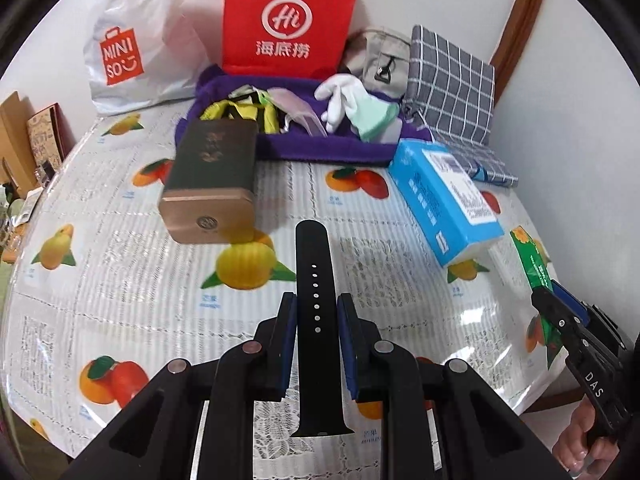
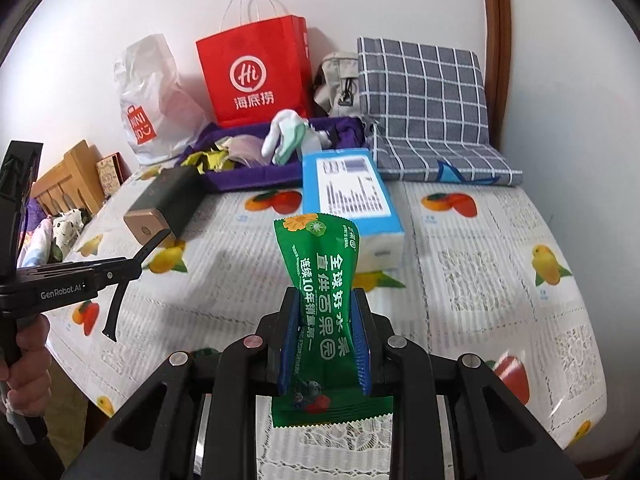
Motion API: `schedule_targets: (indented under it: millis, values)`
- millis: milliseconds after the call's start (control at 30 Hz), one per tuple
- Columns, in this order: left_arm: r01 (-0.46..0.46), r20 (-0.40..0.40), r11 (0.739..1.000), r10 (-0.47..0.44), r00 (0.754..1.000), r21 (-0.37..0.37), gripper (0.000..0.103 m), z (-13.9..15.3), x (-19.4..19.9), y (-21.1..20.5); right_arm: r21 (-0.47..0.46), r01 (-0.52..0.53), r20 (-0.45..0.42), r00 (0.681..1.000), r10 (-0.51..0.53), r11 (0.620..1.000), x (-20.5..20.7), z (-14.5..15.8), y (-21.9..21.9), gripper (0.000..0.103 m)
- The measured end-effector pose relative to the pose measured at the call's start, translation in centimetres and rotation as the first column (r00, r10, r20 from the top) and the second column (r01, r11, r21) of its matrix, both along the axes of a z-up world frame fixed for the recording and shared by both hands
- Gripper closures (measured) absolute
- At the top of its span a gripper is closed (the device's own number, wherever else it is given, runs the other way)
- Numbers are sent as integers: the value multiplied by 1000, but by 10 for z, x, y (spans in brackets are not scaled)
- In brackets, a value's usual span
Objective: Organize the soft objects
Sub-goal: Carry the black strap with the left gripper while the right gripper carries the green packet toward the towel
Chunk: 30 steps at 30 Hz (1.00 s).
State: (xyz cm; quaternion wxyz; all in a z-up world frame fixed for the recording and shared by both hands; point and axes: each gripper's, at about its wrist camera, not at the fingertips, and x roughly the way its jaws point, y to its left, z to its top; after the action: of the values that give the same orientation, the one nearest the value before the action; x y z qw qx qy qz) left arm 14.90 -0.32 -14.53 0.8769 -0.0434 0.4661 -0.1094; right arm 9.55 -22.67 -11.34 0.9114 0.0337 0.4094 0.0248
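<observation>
Two claws hover above the counter point(image 1: 120, 280); the left claw point(image 1: 316, 312) grips a black strap point(image 1: 314, 280); the right claw point(image 2: 326, 312) pinches a green packet point(image 2: 324, 276).

Black silicone watch strap point(image 1: 313, 300) — long, flat, with a row of small round holes along its middle — stands lengthwise between the left tongs point(image 1: 316, 312), clamped at its sides and clear of the tabletop point(image 1: 120, 280). Green foil snack sachet point(image 2: 320, 312) with white printed characters and serrated end seams is pinched at its waist between the right tongs point(image 2: 325, 316), its upper end flaring forward — also off the tabletop.
</observation>
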Motion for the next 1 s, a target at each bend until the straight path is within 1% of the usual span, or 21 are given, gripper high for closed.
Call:
schedule_targets:
  millis: [200, 467, 733, 1000]
  values:
    - [-27, 31, 1000, 27, 999, -14, 83, 19, 2, 12, -21, 2, 37, 999, -1, 1000, 10, 19, 5, 78]
    - [-63, 71, 998, 64, 995, -22, 83, 45, 12, 25, -23, -4, 78, 997, 6, 1000, 28, 46, 8, 79]
    - [-84, 101, 996, 86, 991, -25, 83, 66, 33, 31, -32, -10, 121, 993, 13, 999, 50, 73, 8, 79]
    - [-92, 107, 995, 94, 990, -24, 83, 75, 63, 31, -16, 3, 141, 990, -1, 1000, 80, 88, 2, 79]
